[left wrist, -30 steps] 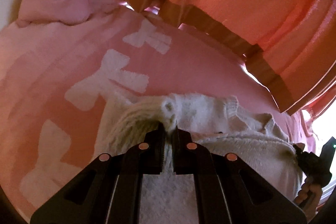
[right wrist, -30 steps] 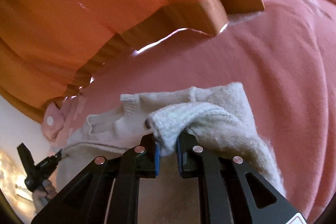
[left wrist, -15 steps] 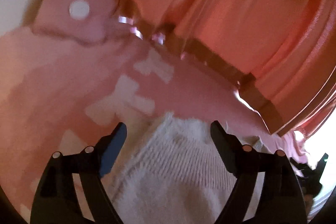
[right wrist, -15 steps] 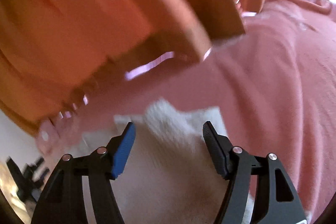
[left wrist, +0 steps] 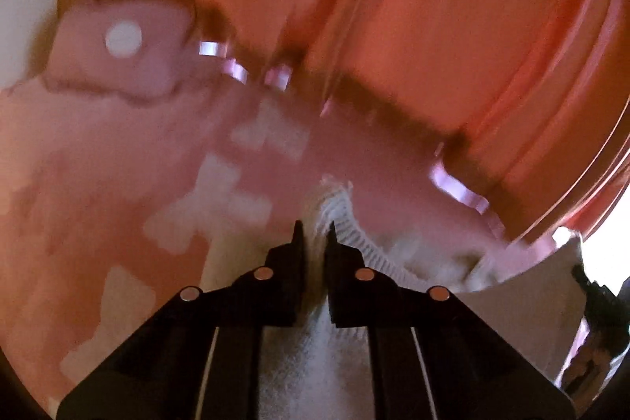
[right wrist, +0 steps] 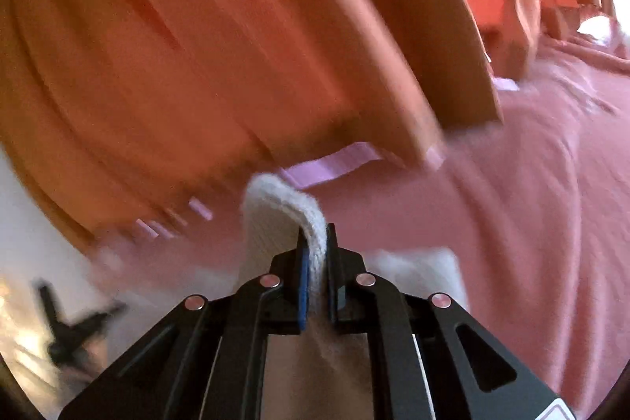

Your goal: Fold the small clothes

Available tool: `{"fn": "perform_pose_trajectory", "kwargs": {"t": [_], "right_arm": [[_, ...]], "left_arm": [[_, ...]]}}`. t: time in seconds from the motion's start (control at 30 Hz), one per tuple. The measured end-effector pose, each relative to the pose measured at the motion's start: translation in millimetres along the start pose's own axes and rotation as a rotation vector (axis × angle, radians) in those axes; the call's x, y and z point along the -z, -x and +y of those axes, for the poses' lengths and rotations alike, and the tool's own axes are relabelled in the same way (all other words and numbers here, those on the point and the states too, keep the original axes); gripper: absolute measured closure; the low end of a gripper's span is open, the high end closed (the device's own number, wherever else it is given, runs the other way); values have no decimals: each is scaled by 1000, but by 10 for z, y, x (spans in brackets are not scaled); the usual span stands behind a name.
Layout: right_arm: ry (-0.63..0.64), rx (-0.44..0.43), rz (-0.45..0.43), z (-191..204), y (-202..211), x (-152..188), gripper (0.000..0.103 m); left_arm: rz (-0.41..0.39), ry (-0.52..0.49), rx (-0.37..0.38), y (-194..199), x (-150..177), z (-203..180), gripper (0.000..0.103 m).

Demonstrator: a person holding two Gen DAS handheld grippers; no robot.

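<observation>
Left wrist view, and the picture is blurred: the left tool (left wrist: 315, 229) is clamped on a ribbed edge of the white knit (left wrist: 346, 219), which runs between its fingers and spreads out below them over the pink bed cover (left wrist: 98, 164). Pale bow shapes (left wrist: 220, 199) dot that cover to the left of the knit. A pink pillow (left wrist: 122, 61) with a white round spot sits at the far left, and orange curtains (left wrist: 413, 6) hang behind the bed. At the right edge the other tool shows, dark and small, too smeared to read. Right wrist view, blurred too: the right tool (right wrist: 315, 235) is clenched on a fold of the knit (right wrist: 275, 219), which stands up in a curl beyond the fingertips, more of it lying just right of the fingers on the cover (right wrist: 531, 203). Curtains (right wrist: 177, 46) fill the top. Low on the left, a dark tool shape, state unreadable here.
</observation>
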State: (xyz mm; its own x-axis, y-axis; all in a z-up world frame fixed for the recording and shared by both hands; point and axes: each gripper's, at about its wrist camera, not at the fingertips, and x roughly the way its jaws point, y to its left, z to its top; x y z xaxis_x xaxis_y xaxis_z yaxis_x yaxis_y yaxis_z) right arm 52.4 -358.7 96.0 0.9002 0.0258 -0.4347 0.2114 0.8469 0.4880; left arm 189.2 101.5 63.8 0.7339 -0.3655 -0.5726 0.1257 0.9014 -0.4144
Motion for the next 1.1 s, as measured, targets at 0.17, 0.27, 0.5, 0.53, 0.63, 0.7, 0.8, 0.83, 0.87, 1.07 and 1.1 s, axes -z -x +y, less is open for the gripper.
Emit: {"fn": "perform_pose_trajectory", "kwargs": {"t": [0.17, 0.27, 0.5, 0.53, 0.63, 0.7, 0.8, 0.83, 0.87, 1.07, 1.1], "right_arm": [[-49, 297, 291, -479, -626, 312, 96], [-52, 196, 184, -370, -386, 142, 96], [-67, 290, 333, -672, -703, 297, 96], [-70, 293, 317, -654, -648, 268, 95], [-34, 293, 164, -386, -332, 113, 85], [51, 220, 109, -115, -220, 52, 85], [168, -22, 209, 405, -312, 279, 85], [199, -110, 290, 590, -422, 442, 85], [246, -189, 393, 813, -551, 667, 86], [463, -129, 625, 1058, -911, 1284, 102], [408, -121, 626, 921, -921, 1212, 103]], "left_arm": [[84, -60, -144, -427, 124, 121, 94], [102, -8, -123, -437, 122, 197, 94], [171, -4, -151, -646, 208, 335, 94], [166, 2, -145, -623, 191, 339, 93], [145, 2, -139, -482, 153, 261, 89], [91, -24, -130, -262, 109, 99, 90], [43, -86, -36, 27, 162, -237, 79], [61, -101, 10, 64, 240, -354, 72], [85, -113, 44, 70, 318, -444, 67], [297, -321, -37, -378, 864, -787, 67], [294, -329, -59, -421, 862, -726, 66]]}}
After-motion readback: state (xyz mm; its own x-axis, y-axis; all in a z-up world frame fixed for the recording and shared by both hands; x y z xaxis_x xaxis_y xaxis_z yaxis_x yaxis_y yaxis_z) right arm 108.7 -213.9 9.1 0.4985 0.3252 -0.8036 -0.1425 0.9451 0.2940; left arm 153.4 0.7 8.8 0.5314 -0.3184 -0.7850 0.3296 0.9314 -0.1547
